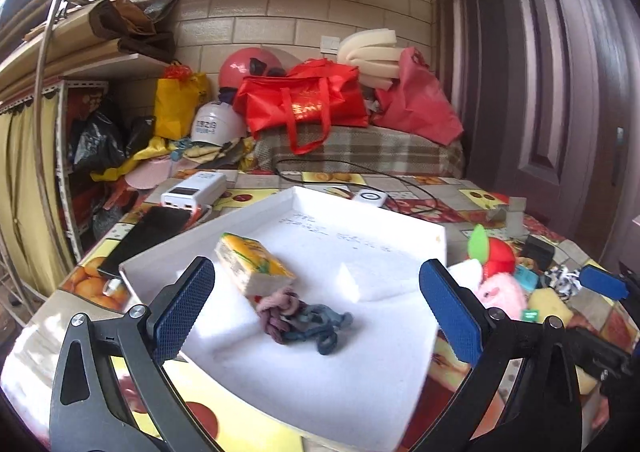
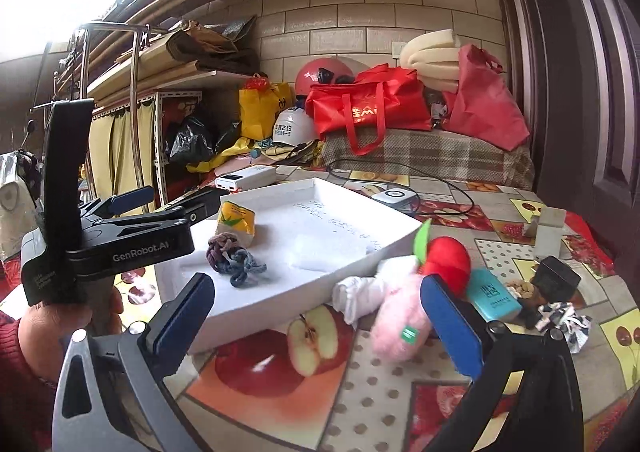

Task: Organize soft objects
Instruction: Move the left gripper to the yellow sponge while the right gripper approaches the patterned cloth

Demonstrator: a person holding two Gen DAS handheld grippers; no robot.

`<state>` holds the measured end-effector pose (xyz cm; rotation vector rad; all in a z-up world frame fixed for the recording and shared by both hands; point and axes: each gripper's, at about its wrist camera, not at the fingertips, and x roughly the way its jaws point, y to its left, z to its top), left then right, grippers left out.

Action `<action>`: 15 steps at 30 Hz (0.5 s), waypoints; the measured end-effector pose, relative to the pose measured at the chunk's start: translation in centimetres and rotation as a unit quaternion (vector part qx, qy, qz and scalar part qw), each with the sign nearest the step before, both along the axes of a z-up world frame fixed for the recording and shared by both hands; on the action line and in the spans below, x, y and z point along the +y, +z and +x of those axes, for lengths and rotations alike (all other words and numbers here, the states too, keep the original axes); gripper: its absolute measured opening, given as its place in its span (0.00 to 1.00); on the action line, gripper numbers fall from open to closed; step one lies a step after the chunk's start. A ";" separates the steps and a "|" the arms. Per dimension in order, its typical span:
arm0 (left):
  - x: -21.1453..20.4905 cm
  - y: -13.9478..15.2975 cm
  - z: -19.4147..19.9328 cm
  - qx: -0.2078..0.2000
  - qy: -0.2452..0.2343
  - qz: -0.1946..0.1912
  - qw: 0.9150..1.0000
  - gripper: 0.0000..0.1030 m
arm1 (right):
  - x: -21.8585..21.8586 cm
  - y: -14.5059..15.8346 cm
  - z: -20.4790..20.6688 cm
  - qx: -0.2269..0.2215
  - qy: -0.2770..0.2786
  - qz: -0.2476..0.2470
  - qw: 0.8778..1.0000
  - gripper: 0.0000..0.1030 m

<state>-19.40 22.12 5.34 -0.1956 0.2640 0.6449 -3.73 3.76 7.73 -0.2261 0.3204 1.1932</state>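
Hair ties (image 1: 304,318) and tissue pack (image 1: 252,264) lie in white tray (image 1: 360,392); both grippers' jaws spread, empty.

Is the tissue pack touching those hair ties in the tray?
Touching. In the left wrist view the tissue pack rests its near end against the hair ties, no gap showing.

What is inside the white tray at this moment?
The white tray holds a yellow tissue pack, a knot of purple and blue hair ties touching the pack's near end, and a white foam block. Faint handwriting on the tray floor is unreadable.
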 end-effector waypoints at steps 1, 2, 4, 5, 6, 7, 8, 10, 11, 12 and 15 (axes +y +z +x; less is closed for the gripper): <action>-0.8 0.0 0.5 0.003 -0.023 0.002 1.000 1.00 | -1.0 0.1 0.8 0.006 -0.011 0.002 1.000 1.00; -1.7 0.0 0.9 0.007 -0.045 0.007 0.999 1.00 | -2.2 0.2 1.9 0.012 -0.029 0.004 1.000 1.00; -3.7 0.1 2.0 0.018 -0.086 0.023 0.996 1.00 | -4.4 0.3 4.3 0.024 -0.074 0.008 0.997 1.00; -4.7 0.2 2.5 0.025 -0.108 0.029 0.993 1.00 | -5.6 0.3 5.6 0.032 -0.097 0.009 0.995 1.00; -5.8 0.1 3.1 0.030 -0.133 0.029 0.990 1.00 | -6.8 0.3 7.1 0.040 -0.121 0.008 0.992 1.00; -6.8 0.1 3.7 0.036 -0.161 0.027 0.986 1.00 | -7.8 0.2 8.7 0.048 -0.146 0.004 0.988 1.00; -7.9 0.1 4.3 0.045 -0.190 0.025 0.980 1.00 | -8.8 0.0 10.1 0.056 -0.170 -0.002 0.984 1.00; -10.1 -0.2 5.8 0.068 -0.243 0.017 0.967 1.00 | -10.6 -0.4 13.1 0.077 -0.206 -0.013 0.976 1.00; -11.1 -0.3 6.5 0.080 -0.272 0.008 0.959 1.00 | -11.3 -0.7 14.4 0.091 -0.214 -0.018 0.972 1.00; -12.0 -0.5 7.3 0.093 -0.299 -0.003 0.950 1.00 | -11.9 -0.9 15.5 0.105 -0.219 -0.023 0.970 1.00; -14.7 -1.5 9.9 0.146 -0.357 -0.041 0.922 1.00 | -12.5 -1.9 18.1 0.144 -0.222 -0.048 0.963 1.00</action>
